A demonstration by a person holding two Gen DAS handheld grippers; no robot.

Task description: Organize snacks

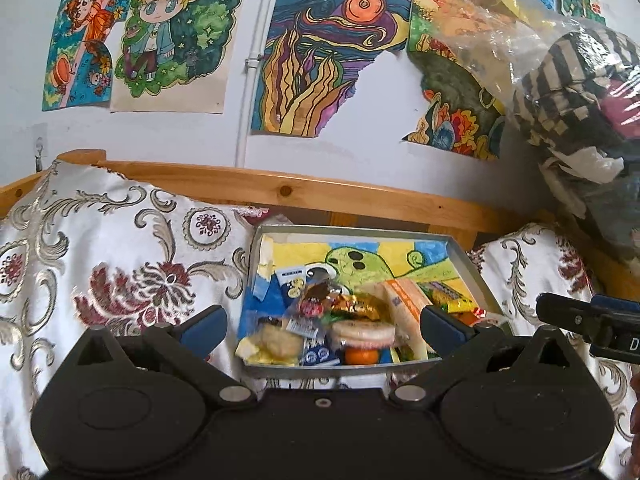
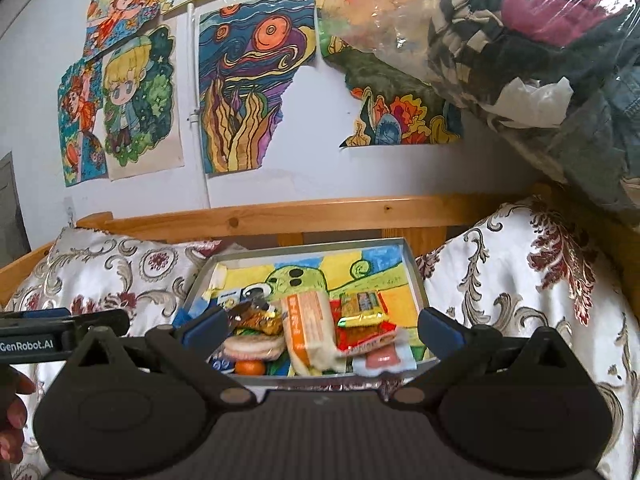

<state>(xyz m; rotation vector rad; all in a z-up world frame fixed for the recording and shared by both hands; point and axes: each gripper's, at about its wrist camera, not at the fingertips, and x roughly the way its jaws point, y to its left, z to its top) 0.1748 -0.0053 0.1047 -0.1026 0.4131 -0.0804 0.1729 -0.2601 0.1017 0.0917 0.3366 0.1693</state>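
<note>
A shallow grey box (image 1: 468,258) (image 2: 414,270) lined with a green-and-yellow drawing lies on a patterned bedspread. Its near half holds a heap of snacks: a round sandwich biscuit (image 1: 362,334) (image 2: 254,346), a small orange fruit (image 1: 361,356) (image 2: 250,367), an orange-and-white packet (image 1: 404,312) (image 2: 308,328), gold-wrapped sweets (image 1: 356,304), a yellow bar (image 2: 362,320) and a pink sausage (image 2: 380,360). My left gripper (image 1: 324,330) is open just before the box's near edge. My right gripper (image 2: 320,330) is open too, in front of the same edge. Neither holds anything.
White cushions with red and silver flowers (image 1: 120,264) (image 2: 520,280) flank the box. A wooden bed rail (image 1: 320,194) runs behind it, under a wall of drawings. A clear plastic bag of clothes (image 2: 540,60) hangs at the upper right. A hand (image 2: 12,408) shows at the left edge.
</note>
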